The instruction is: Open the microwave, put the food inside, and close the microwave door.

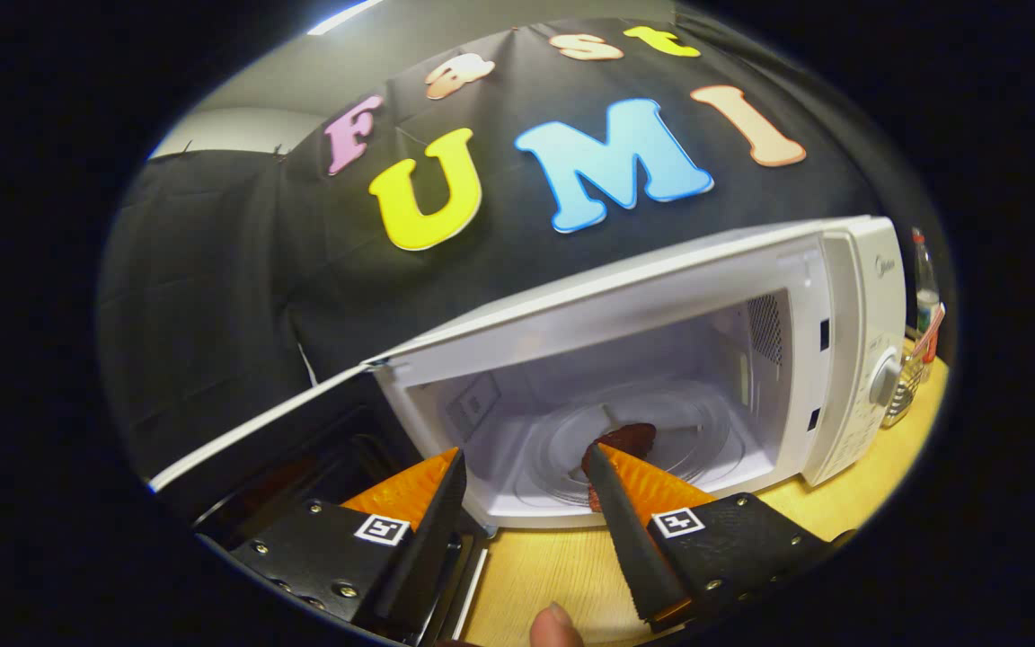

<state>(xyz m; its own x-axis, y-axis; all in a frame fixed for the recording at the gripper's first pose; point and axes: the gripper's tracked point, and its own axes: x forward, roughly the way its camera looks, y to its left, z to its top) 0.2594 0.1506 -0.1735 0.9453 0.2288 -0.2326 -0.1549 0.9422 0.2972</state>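
A white microwave [852,296] stands on the wooden table [553,566], its door [275,440] swung wide to the left. Inside, a dark red piece of food [632,437] lies on the glass turntable [697,440], partly hidden behind one finger. My gripper [525,451] is open at the front of the cavity with nothing between its fingers. One fingertip reaches to the food's near edge; the other sits by the door hinge side.
To the right of the microwave are a wire basket [908,382] and a clear bottle [926,279]. The control knob [883,379] is on the microwave's right panel. A person's fingertip [555,624] shows just behind the fingers.
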